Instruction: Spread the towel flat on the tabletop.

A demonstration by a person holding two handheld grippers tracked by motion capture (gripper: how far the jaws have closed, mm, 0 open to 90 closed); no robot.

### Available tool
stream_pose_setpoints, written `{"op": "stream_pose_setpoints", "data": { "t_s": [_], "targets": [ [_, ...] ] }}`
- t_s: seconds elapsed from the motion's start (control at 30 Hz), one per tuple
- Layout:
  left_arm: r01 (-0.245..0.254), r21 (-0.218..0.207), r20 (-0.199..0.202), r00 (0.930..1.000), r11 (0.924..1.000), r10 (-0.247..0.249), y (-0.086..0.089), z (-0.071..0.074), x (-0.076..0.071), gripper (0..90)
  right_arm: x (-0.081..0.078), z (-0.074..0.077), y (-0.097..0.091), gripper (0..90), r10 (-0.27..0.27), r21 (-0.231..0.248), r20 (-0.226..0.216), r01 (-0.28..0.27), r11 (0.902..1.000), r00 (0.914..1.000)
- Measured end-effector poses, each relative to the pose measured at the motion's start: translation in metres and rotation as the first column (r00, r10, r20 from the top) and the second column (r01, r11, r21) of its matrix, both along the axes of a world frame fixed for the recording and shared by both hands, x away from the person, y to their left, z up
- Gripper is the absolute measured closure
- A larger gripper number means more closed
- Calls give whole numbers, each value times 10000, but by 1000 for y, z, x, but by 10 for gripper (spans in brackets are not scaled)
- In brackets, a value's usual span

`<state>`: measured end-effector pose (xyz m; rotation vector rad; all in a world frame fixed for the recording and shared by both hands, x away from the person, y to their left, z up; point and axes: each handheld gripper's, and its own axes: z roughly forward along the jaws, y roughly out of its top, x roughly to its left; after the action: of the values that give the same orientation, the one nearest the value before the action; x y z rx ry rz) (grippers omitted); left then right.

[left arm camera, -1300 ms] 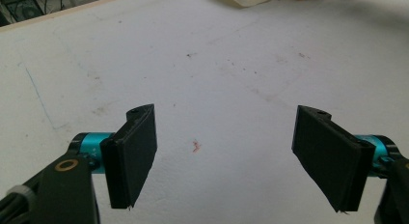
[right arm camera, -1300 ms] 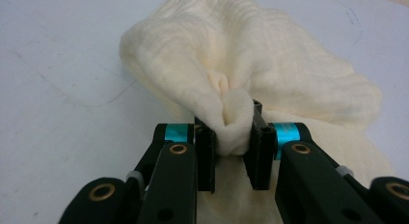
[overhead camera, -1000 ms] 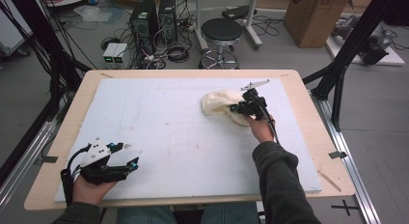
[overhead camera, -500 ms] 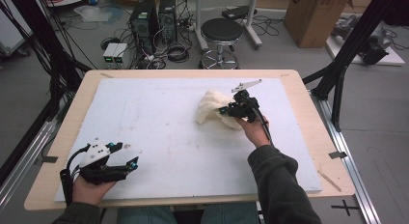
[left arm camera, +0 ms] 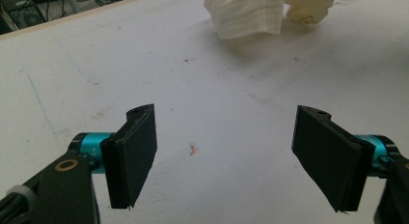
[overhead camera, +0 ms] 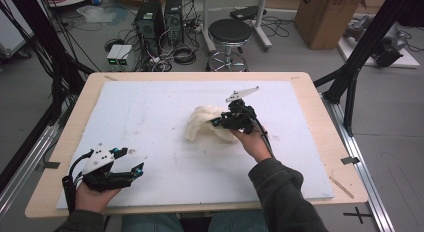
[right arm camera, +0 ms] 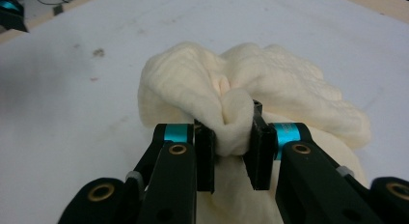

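A cream-coloured crumpled cloth (overhead camera: 202, 121) lies near the middle of the white board (overhead camera: 150, 112). My right gripper (overhead camera: 222, 123) is shut on a bunched fold of it, and in the right gripper view the fold (right arm camera: 230, 125) is squeezed between the two black pads while the rest of the cloth (right arm camera: 289, 84) hangs beyond. My left gripper (overhead camera: 131, 162) rests at the board's near left corner, held level, jaws wide apart with nothing between them. In the left gripper view the cloth (left arm camera: 251, 14) lies far ahead of that gripper (left arm camera: 231, 159).
The board lies on a wooden table (overhead camera: 325, 122). Behind the table stand a black stool (overhead camera: 230, 34), computer towers (overhead camera: 157, 17) with cables, and a cardboard box (overhead camera: 327, 17). Black frame legs (overhead camera: 357, 62) rise at the right.
My right gripper has dragged the cloth leftward and a little upward across the board, toward the middle. The left gripper has stayed put.
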<state>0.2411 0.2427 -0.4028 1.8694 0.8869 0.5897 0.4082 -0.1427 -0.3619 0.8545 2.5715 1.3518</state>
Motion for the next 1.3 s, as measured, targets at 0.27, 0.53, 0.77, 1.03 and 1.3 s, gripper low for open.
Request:
{"op": "stream_pose_setpoints", "data": {
  "t_s": [0.27, 0.53, 0.77, 1.03, 1.3],
  "targets": [
    [58, -26, 64, 10000, 10000, -58, -1, 1, -1, 245, -16, 1, 37, 768, 741, 210, -100, -739, 9970, 9972],
    [161, -102, 80, 9998, 9998, -160, -4, 1, 0, 246, 4, -34, 66, 754, 408, -1012, -808, -489, 9937, 9959],
    [394, -178, 73, 9992, 9991, -392, -12, 1, 5, 253, 27, -60, 67, 729, -428, -1802, -643, 306, 9832, 9970],
    [1163, 131, -272, 9929, 9931, -1159, -41, -3, 21, 335, 25, -50, 60, 564, -40, -1011, -481, -9, 9949, 9988],
    [1629, 346, -440, 9859, 9860, -1613, -67, -10, 41, 528, 7, -37, 40, 493, 66, -436, -2, -66, 9990, 10000]
  ]
}}
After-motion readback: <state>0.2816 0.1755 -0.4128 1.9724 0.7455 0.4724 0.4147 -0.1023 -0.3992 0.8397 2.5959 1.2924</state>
